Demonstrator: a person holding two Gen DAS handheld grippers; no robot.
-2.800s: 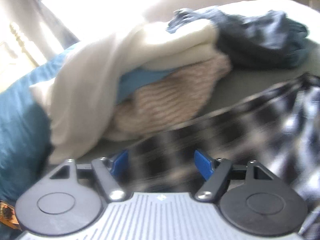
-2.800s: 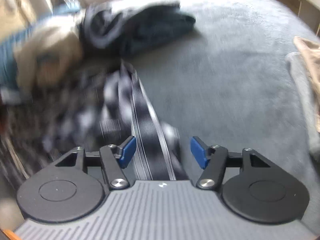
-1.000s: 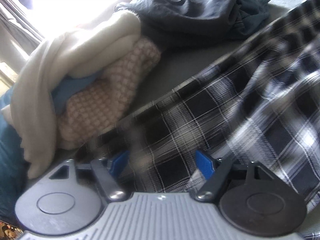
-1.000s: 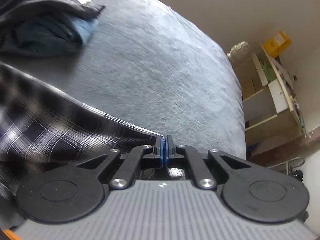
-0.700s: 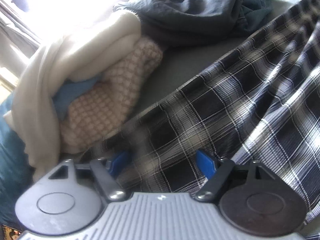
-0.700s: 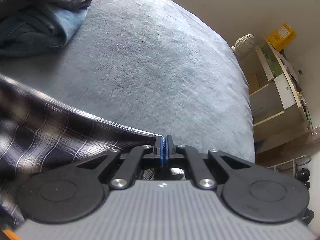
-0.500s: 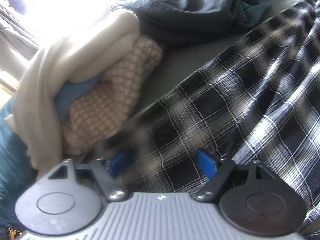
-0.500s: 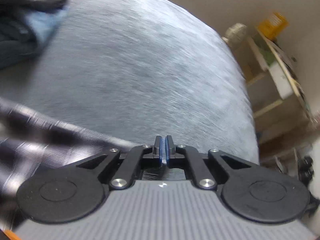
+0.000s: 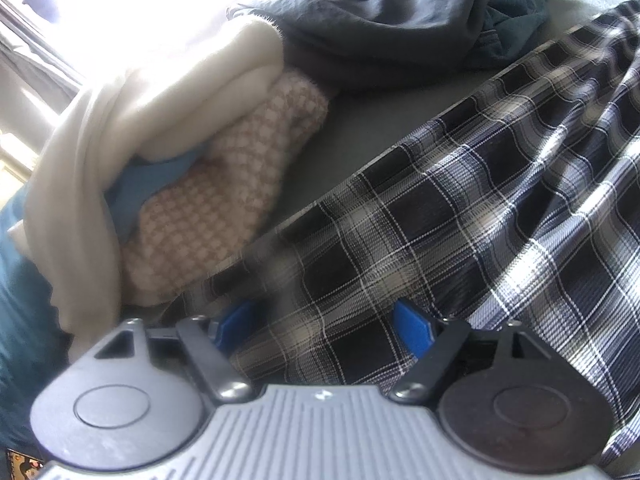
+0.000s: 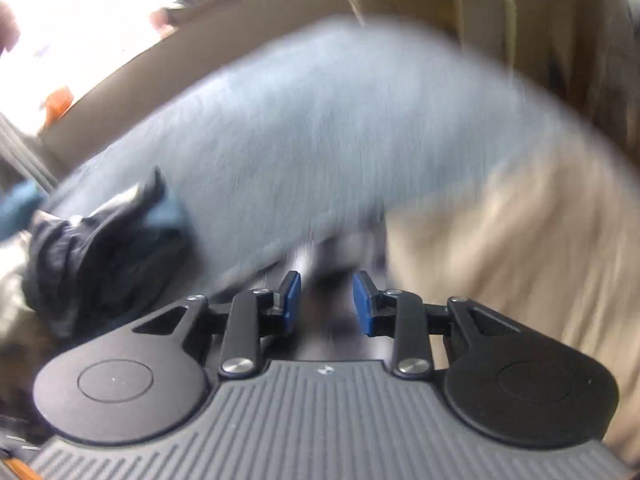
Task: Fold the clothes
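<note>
A black, white and blue plaid garment (image 9: 480, 208) lies spread over the grey bed, filling the lower right of the left wrist view. My left gripper (image 9: 324, 324) is open, and the near edge of the plaid cloth lies between its blue pads (image 9: 412, 328). My right gripper (image 10: 326, 300) is open too, with its pads a short way apart. The right wrist view is heavily blurred. A dark smear sits just beyond the right fingers; I cannot tell what it is.
A pile of clothes sits left of the plaid: a cream garment (image 9: 132, 120), a pink-beige knit (image 9: 224, 200) and dark navy clothes (image 9: 380, 20). Teal bedding (image 9: 20, 280) is at the far left. The grey bed (image 10: 320, 132), a dark heap (image 10: 100, 248) and beige cloth (image 10: 520, 240) show in the right wrist view.
My right gripper was shut on the plaid edge and is now open, and its view has swung fast across the bed. The left gripper stays open over the plaid.
</note>
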